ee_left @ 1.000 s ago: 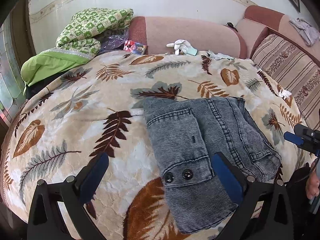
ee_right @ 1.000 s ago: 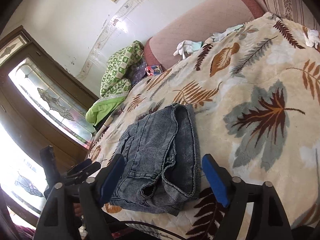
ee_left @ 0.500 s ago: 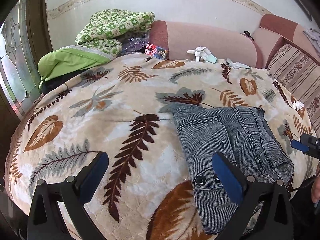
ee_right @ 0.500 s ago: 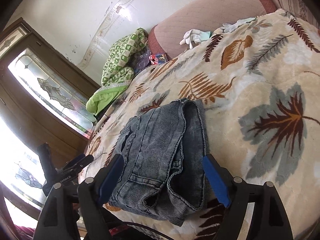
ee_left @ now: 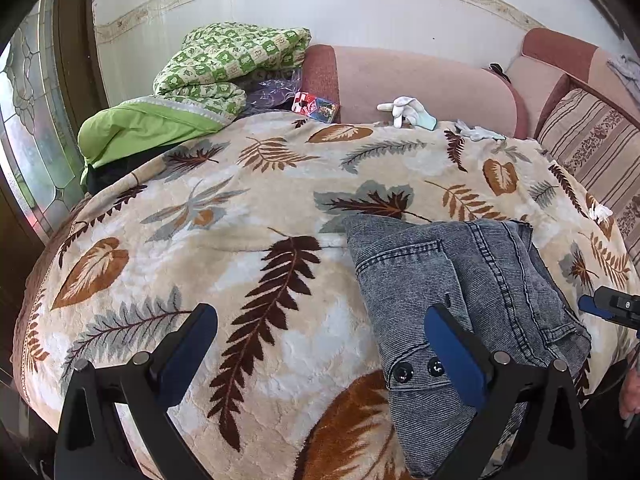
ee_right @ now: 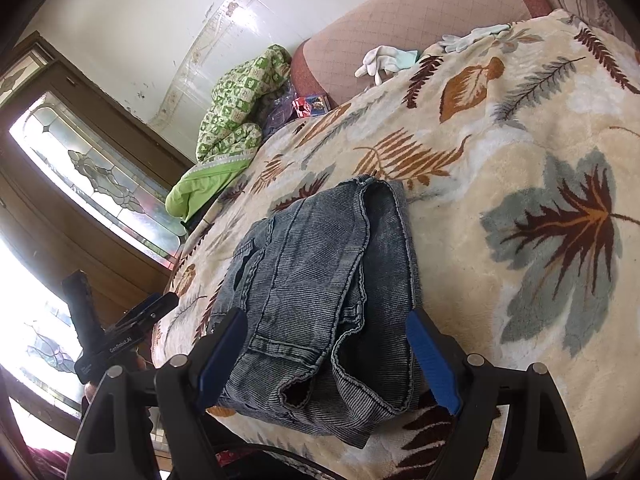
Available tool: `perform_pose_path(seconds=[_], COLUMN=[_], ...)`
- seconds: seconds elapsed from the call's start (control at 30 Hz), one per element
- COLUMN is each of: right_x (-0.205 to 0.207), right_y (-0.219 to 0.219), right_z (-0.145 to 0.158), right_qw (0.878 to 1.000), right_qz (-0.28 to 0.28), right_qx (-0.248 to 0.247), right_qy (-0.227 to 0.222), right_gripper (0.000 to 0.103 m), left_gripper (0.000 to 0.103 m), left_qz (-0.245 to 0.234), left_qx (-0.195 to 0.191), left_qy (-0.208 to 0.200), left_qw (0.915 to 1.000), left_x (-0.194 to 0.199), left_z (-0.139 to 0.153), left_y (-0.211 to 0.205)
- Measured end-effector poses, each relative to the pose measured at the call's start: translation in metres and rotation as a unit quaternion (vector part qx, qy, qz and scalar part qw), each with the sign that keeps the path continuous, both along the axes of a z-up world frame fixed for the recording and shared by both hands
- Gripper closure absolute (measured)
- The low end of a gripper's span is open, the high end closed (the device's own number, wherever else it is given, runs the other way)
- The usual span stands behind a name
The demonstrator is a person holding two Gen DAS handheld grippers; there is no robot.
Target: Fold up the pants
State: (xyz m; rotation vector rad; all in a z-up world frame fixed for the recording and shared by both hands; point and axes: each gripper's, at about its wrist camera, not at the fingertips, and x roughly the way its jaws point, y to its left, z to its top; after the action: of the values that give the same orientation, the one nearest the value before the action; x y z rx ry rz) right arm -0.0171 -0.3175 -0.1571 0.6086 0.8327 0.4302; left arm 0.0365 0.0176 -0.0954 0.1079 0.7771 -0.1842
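Looking along the left gripper (ee_left: 320, 344), whose jaws stand wide and empty, the folded grey denim pants (ee_left: 452, 292) lie on the leaf-print blanket (ee_left: 224, 240) off to its right, only the right finger overlapping the buttoned waistband. From the right wrist, the right gripper (ee_right: 328, 356) is nearer: its spread, empty fingers bracket the bundle's near end, long axis running away, layers compact but rumpled.
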Motion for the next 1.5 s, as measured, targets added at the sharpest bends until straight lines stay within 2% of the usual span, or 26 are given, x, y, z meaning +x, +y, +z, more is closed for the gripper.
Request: perform_pose_path(seconds=[0.5,1.5], right_x=[-0.003,-0.001], right_y=[-0.001,0.000], right_z=[0.001,-0.005], right_qw=[1.000,1.000], right_qz=[-0.005,-0.013], right_qx=[0.002,0.000], right_qy=[-0.003,0.010], right_gripper=[0.019,0.019], left_gripper=[0.000,0.000], left_qz=[-0.013,-0.020], left_qx=[0.029,0.074], left_qy=[-0.011,-0.047], left_qw=[0.9994,0.9959], left_x=[0.001,-0.002], left_z=[0.003,0.012], left_y=[-0.022,-0.037])
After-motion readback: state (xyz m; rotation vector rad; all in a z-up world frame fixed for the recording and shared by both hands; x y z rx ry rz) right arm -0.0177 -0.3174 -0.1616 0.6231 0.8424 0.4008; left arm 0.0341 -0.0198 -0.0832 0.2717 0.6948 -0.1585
